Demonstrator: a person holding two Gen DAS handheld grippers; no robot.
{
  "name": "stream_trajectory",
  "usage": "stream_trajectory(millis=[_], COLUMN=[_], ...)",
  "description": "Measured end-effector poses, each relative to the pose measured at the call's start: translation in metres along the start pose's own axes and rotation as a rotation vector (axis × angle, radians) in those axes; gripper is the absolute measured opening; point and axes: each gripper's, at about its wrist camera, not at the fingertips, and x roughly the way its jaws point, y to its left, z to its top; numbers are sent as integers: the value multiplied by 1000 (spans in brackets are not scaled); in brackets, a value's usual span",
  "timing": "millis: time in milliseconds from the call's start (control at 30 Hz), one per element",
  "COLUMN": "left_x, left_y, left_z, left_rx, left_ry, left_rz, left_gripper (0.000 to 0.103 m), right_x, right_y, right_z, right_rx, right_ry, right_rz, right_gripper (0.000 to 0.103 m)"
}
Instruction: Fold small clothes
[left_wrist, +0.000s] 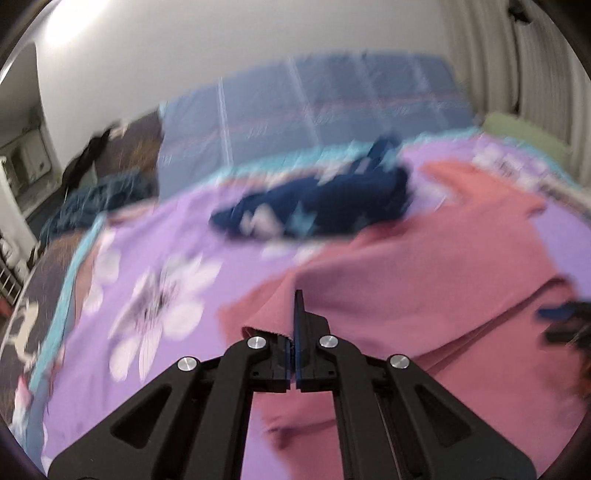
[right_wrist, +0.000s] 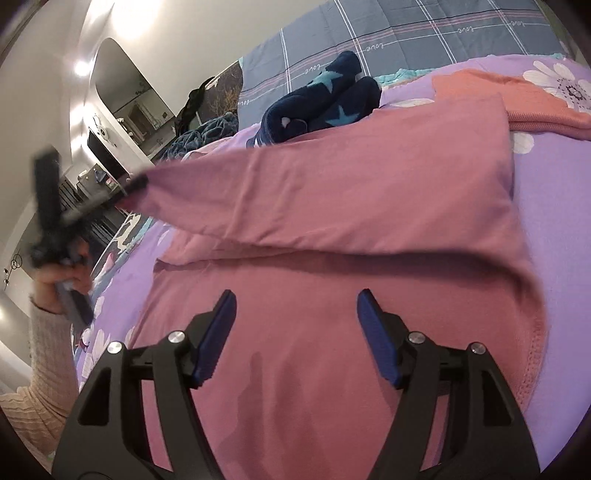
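On the purple floral bedspread (right_wrist: 554, 206) lies the pink garment (right_wrist: 332, 325), its corner pinched by the closed left gripper (left_wrist: 297, 325) while the right gripper (right_wrist: 295, 332) hovers wide and empty; that thin pinch could slip mid-fold.

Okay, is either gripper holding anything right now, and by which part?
The left gripper pinches the pink garment by its hem edge, lifted off the bed. The right gripper is open, holding nothing.

Left wrist view smeared by motion blur. Right wrist view sharp; ceiling glare (right_wrist: 83, 68) at 10 o'clock, shadow under lifted pink cloth (right_wrist: 332, 206). Fisheye bends edges.
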Motion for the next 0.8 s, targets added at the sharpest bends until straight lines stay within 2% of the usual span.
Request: stream_trajectory(millis=[33, 100, 133, 167, 233, 267, 300, 367, 433, 500, 567, 600, 633, 700, 767, 800], left_x=[11, 35, 39, 37, 30, 26, 25, 29, 39, 41, 35, 31, 29, 31, 45, 55], left_y=[3, 11, 14, 19, 29, 32, 32, 25, 18, 18, 22, 28, 32, 34, 36, 37], left_z=[-7, -26, -32, -39, -40, -41, -42, -44, -48, -48, -47, -44, -39, -30, -20, -16], left_rx=[-3, -21, -36, -61, -124, -146, -156, -113, -74, -89, -129, -160, -183, -190, -186, -189], left_ry=[25, 102, 117, 109, 74, 58, 46, 63, 100, 112, 81, 51, 34, 36, 85, 113], left_rz=[3, 43, 59, 53, 3, -17, -28, -24, -29, -51, -94, -139, -181, -219, -218, -184], left_gripper=[4, 30, 34, 38, 40, 46, 56, 62, 62, 62, 62, 62, 62, 62, 62, 62], right_x=[0, 0, 1, 1, 2, 2, 2, -1, -7, -14, -15, -13, -12, -9, -6, -6], right_y=[0, 1, 1, 1, 2, 2, 2, 2, -1, -10, -23, -28, -29, -22, -16, -15], right_z=[-1, -1, -1, -1, -2, -1, -1, 0, 3, 6, 7, 6, 6, 4, 4, 4], right_rx=[-1, -3, -5, -7, -10, -12, -13, -10, 4, 45, 105, 124, 126, 88, 58, 54], right_ry=[2, 4, 4, 6, 8, 9, 9, 3, -20, -47, -53, -51, -51, -48, -41, -41], right_rz=[-1, -5, -8, -12, -18, -21, -24, -38, -58, -80, -69, -57, -55, -80, -91, -94], right_gripper=[70, 70, 70, 70, 70, 70, 70, 69, 69, 69, 68, 68, 68, 71, 74, 75])
